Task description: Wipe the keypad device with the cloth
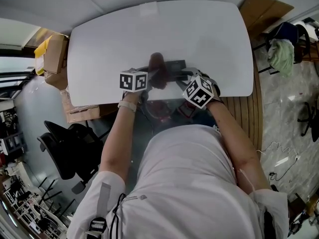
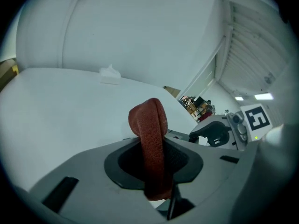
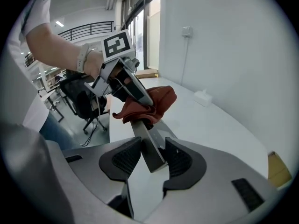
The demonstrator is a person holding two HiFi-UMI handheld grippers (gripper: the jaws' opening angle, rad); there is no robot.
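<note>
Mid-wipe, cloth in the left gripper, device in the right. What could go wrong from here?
1. The right gripper clamps the keypad device by one end only; pressure from the cloth at its far end could lever it loose.
2. The left gripper pinches only a narrow fold of cloth, which might pull out.
3. Both work by the near edge of the table, so a dropped device may fall off.

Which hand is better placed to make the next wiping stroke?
Left. The left tool is shut on the cloth, which drapes over the far end of the keypad device. The right tool is clamped on that device, holding it steady.
</note>
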